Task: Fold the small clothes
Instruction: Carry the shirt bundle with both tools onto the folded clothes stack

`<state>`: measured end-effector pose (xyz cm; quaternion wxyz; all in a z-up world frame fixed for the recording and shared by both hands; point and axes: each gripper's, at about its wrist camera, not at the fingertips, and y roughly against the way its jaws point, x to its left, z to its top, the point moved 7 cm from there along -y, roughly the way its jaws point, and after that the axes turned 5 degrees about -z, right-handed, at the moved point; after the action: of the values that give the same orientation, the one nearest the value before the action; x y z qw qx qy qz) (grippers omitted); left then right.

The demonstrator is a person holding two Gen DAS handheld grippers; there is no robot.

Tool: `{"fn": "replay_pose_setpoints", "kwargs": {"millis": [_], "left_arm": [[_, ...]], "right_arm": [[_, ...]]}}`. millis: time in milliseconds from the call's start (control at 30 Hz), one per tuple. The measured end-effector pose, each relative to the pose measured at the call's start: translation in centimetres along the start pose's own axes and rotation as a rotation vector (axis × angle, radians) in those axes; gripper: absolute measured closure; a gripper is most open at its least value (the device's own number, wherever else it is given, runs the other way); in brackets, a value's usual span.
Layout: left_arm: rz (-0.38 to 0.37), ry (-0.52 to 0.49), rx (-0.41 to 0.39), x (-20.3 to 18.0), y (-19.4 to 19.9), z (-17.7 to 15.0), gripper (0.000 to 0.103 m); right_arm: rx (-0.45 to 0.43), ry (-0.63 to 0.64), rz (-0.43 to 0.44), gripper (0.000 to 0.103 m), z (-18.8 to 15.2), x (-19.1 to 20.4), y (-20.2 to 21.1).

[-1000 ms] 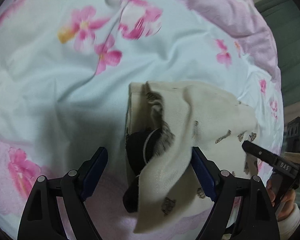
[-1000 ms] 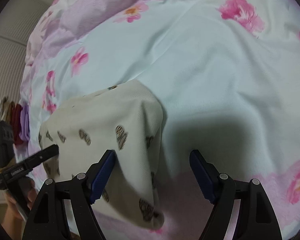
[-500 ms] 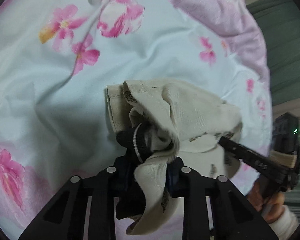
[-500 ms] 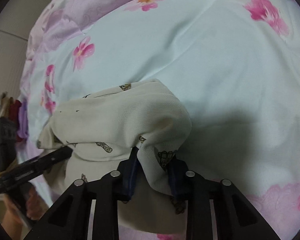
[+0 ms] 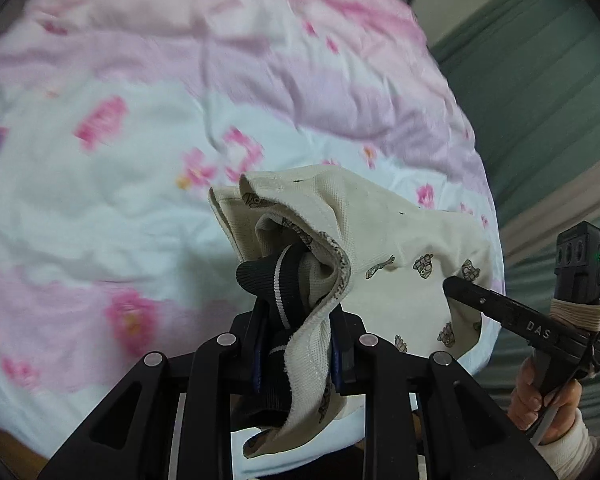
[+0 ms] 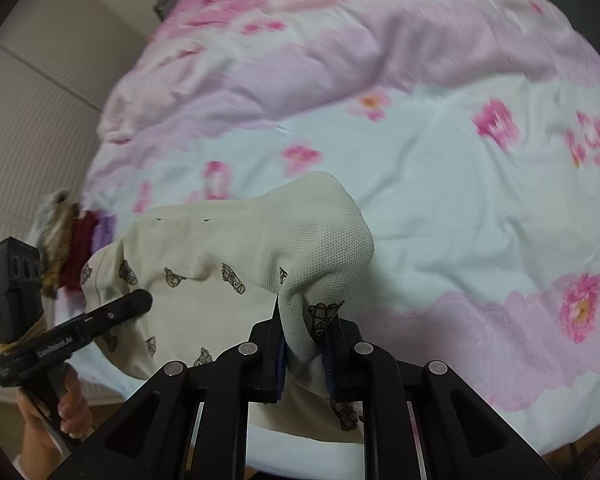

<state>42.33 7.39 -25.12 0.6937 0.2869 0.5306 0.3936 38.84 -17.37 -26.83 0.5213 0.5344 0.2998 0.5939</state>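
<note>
A small cream garment (image 5: 384, 240) with little brown printed figures and a black ribbed trim (image 5: 276, 276) hangs lifted above the bed. My left gripper (image 5: 300, 356) is shut on its edge with the black trim. My right gripper (image 6: 304, 356) is shut on the garment's other corner (image 6: 300, 248). The cloth stretches between the two grippers. Each wrist view shows the other gripper: the right one (image 5: 512, 320) in the left view, the left one (image 6: 72, 332) in the right view.
A floral quilt (image 5: 100, 184) in white and pink covers the bed below, also in the right wrist view (image 6: 460, 208). A small pile of other clothes (image 6: 72, 244) lies at the bed's left edge. A green curtain (image 5: 548, 100) hangs at the right.
Both grippers went from open to shut on the garment's corners, then lifted it up off the quilt; the bed now sits lower and farther in both views.
</note>
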Motion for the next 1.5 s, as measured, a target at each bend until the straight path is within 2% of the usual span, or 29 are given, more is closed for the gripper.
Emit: {"fn": "replay_pose_setpoints", "kwargs": {"millis": [167,333,533,700,1000,1200,1333,1500], "left_arm": [[0.072,0.029,-0.084,3.1,8.3,0.0,0.078],[0.136,0.033,-0.176,5.2,14.5,0.8,0.078],[0.165,0.016,-0.283,9.7,21.8,1.9,0.078],[0.170,-0.005,-0.290,14.9,27.6,3.3,0.078],[0.190,0.012,-0.267,26.5,36.4,7.5,0.078],[0.187,0.102,-0.229,35.3,38.7,11.5,0.078],[0.181,0.145,-0.216,40.1,39.1,13.3,0.078],[0.200,0.151,-0.174,44.3,37.0,14.7,0.076]], "right_arm": [[-0.020,0.126,0.065,0.087,0.3,5.8,3.0],[-0.051,0.241,0.110,0.087,1.3,12.8,4.8],[-0.111,0.374,0.135,0.087,2.3,22.2,6.9],[-0.176,0.386,0.171,0.087,2.8,30.3,7.8],[-0.144,0.331,0.277,0.087,3.3,44.3,5.4],[-0.089,0.319,0.334,0.087,6.0,53.1,1.1],[-0.030,0.295,0.365,0.087,7.3,57.0,-3.0],[0.010,0.323,0.322,0.087,8.3,60.8,-7.7]]}}
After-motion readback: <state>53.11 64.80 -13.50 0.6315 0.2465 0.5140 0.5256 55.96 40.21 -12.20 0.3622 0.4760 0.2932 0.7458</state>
